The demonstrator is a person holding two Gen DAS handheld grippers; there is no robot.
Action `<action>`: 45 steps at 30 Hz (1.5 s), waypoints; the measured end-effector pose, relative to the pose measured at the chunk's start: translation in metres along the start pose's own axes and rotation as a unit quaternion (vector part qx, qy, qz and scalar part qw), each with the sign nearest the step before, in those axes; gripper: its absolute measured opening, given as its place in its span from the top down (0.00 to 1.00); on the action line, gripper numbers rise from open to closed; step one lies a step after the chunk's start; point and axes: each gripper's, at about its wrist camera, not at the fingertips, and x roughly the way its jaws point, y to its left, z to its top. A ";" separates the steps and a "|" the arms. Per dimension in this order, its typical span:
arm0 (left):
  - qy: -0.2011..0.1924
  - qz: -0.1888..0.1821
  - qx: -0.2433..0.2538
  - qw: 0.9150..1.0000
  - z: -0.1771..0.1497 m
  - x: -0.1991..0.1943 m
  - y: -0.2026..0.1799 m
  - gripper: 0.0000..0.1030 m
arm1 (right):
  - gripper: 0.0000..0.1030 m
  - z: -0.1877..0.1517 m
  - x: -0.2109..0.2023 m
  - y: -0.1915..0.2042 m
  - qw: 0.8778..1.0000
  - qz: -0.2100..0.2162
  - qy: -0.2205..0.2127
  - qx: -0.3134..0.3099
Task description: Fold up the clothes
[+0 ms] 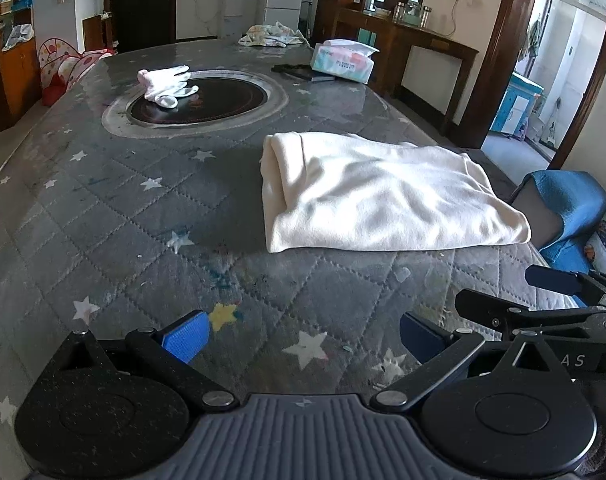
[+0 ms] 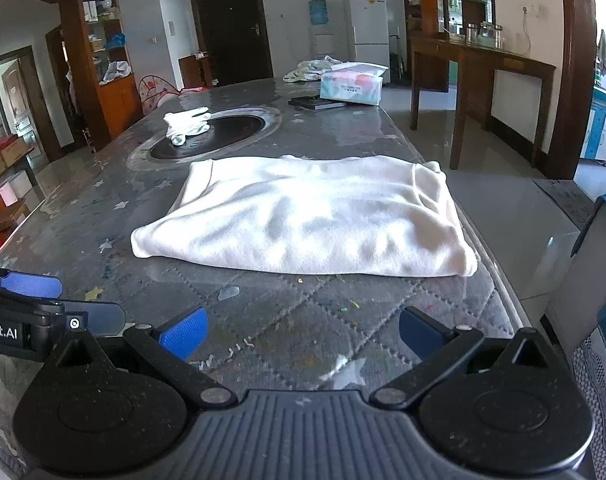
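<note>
A cream garment (image 1: 387, 196) lies folded into a rectangle on the grey quilted, star-patterned table (image 1: 115, 216), near its right edge; it also shows in the right wrist view (image 2: 311, 216). My left gripper (image 1: 303, 338) is open and empty, low over the table, short of the garment and to its left. My right gripper (image 2: 303, 336) is open and empty, in front of the garment's near edge. The right gripper's fingers (image 1: 559, 280) show at the right of the left wrist view; the left gripper's fingers (image 2: 31, 284) show at the left of the right wrist view.
White gloves (image 1: 169, 86) lie on a round black inset cooktop (image 1: 207, 100). A tissue box (image 1: 343, 60), a dark flat object (image 1: 303, 72) and a bundle of cloth (image 1: 273, 35) sit at the far end. A blue-covered chair (image 1: 567, 208) stands at the right table edge.
</note>
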 end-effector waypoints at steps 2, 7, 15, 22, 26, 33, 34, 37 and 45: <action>-0.001 0.003 0.004 1.000 0.000 -0.001 -0.003 0.00 | 0.00 -0.001 0.000 0.001 1.000 -0.002 0.001 0.001; 0.001 0.010 0.007 1.000 -0.001 -0.002 -0.006 0.00 | 0.00 -0.003 -0.001 0.004 1.000 -0.007 0.002 0.000; -0.002 0.024 0.000 1.000 0.001 -0.005 -0.010 0.00 | 0.00 -0.004 -0.003 0.006 1.000 -0.016 0.003 0.002; -0.003 0.033 -0.001 0.999 0.002 -0.007 -0.013 0.00 | 0.00 -0.005 -0.005 0.008 1.000 -0.026 0.002 0.002; -0.007 0.037 0.003 0.999 0.002 -0.009 -0.015 0.00 | 0.00 -0.005 -0.006 0.007 1.000 -0.028 0.002 0.004; -0.010 0.040 0.008 0.999 0.002 -0.011 -0.019 0.00 | 0.00 -0.006 -0.006 0.008 0.999 -0.033 0.002 -0.001; -0.010 0.041 0.008 0.999 0.002 -0.012 -0.019 0.00 | 0.00 -0.006 -0.006 0.008 0.999 -0.034 0.002 -0.001; -0.013 0.042 0.009 0.999 0.002 -0.012 -0.020 0.00 | 0.00 -0.006 -0.006 0.008 0.999 -0.035 0.003 -0.001; -0.017 0.045 0.010 0.999 0.002 -0.013 -0.021 0.00 | 0.00 -0.007 -0.006 0.007 0.999 -0.035 0.004 0.004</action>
